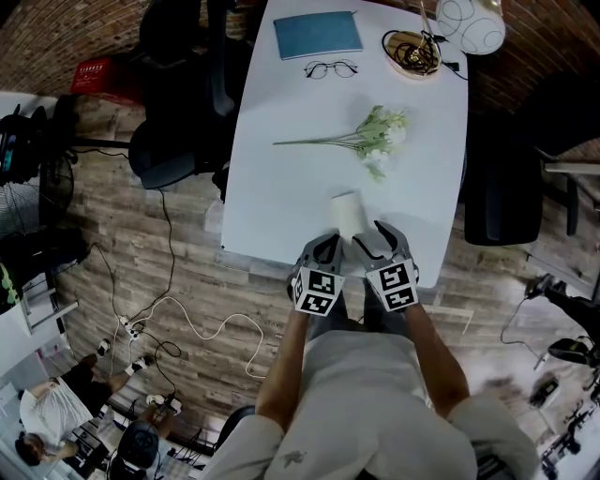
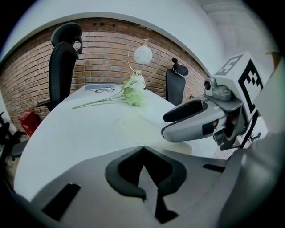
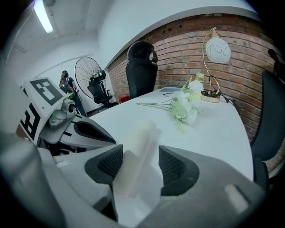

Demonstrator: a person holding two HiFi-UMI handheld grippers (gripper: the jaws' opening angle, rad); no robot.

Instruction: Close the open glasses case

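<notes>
Right gripper [image 3: 140,167]: jaws apart astride the glasses case [image 3: 138,138], unclamped. Left gripper [image 2: 143,169], at its 9 o'clock: pinched together, empty. Suggest folding the lid over slowly, left bracing the base.

The white table [image 1: 281,187] is carrying a pale case [image 1: 349,214], which is lying at the near edge between the jaws of the right gripper [image 1: 367,236]. Just beyond the jaws, flowers [image 1: 370,139] are lying on their side. Well beyond the jaws, at the far end, glasses [image 1: 330,68], a blue book [image 1: 317,35], a dish [image 1: 411,52] of cords and a lamp [image 1: 469,23] are sitting.
</notes>
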